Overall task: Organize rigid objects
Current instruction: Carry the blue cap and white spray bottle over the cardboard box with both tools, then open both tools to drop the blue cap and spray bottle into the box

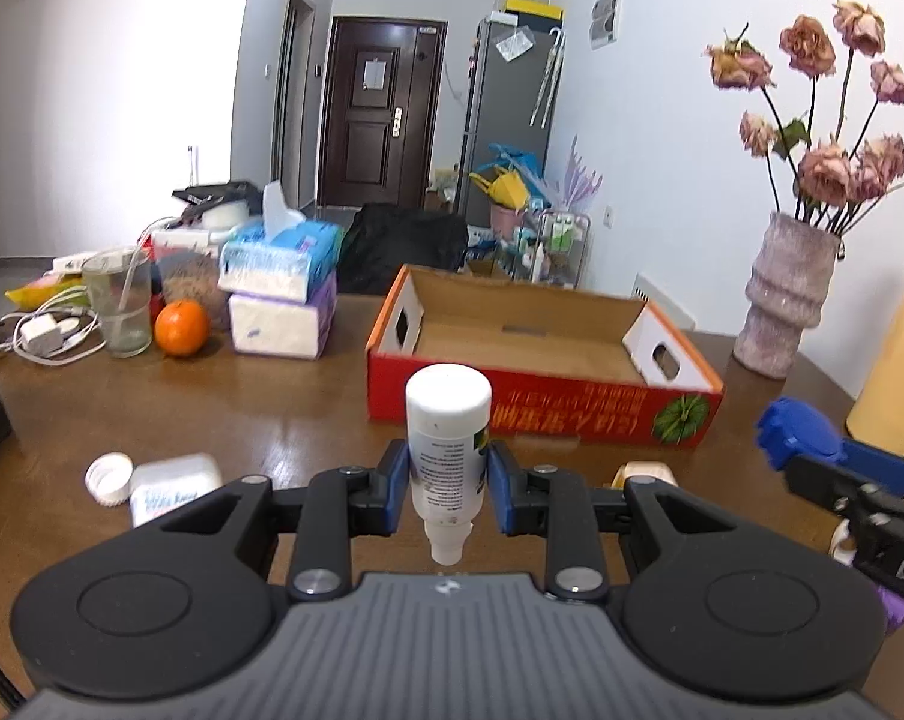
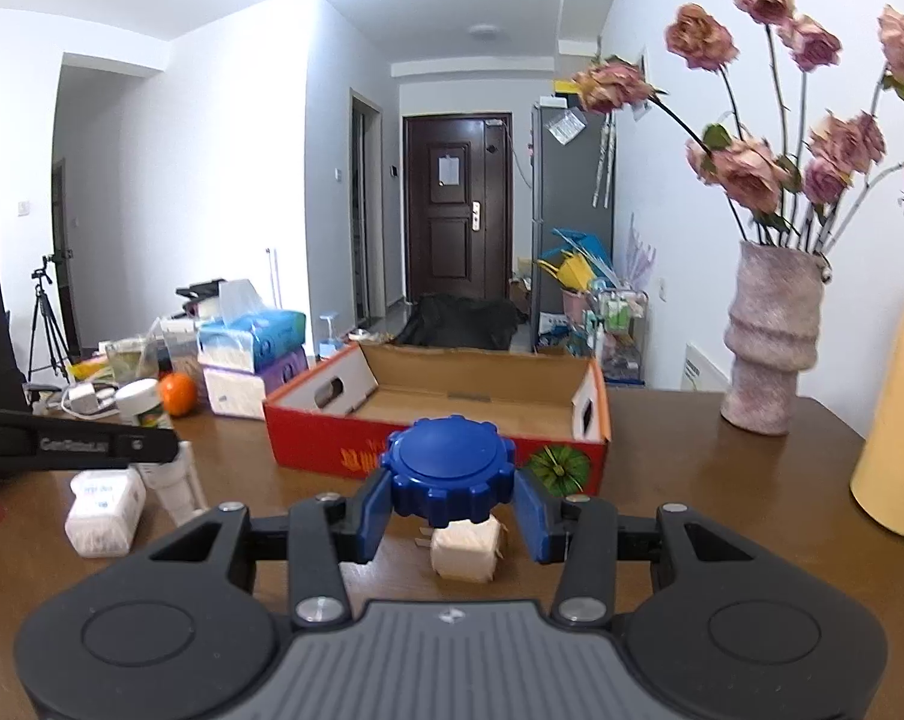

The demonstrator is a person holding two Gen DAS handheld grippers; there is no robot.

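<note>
My left gripper (image 1: pixel 447 483) is shut on a white squeeze tube (image 1: pixel 447 438), held above the table with its flat end towards the box and its nozzle towards the camera. My right gripper (image 2: pixel 452 495) is shut on a round blue ridged cap (image 2: pixel 450 468), held above the table. The cap also shows at the right of the left wrist view (image 1: pixel 797 429). An open red cardboard box (image 1: pixel 542 414) lies ahead of both grippers and shows no contents; it also shows in the right wrist view (image 2: pixel 332 450). The tube also shows at the left of the right wrist view (image 2: pixel 179 480).
On the wooden table (image 1: pixel 242 408) lie a white box (image 1: pixel 173 486) and a white lid (image 1: pixel 110 477) at left, and a beige block (image 2: pixel 464 552) under the right gripper. Tissue packs (image 1: pixel 284 294), an orange (image 1: pixel 182 327), a glass (image 1: pixel 119 309), a vase (image 1: pixel 785 294) and a yellow bottle (image 2: pixel 902 420) stand around.
</note>
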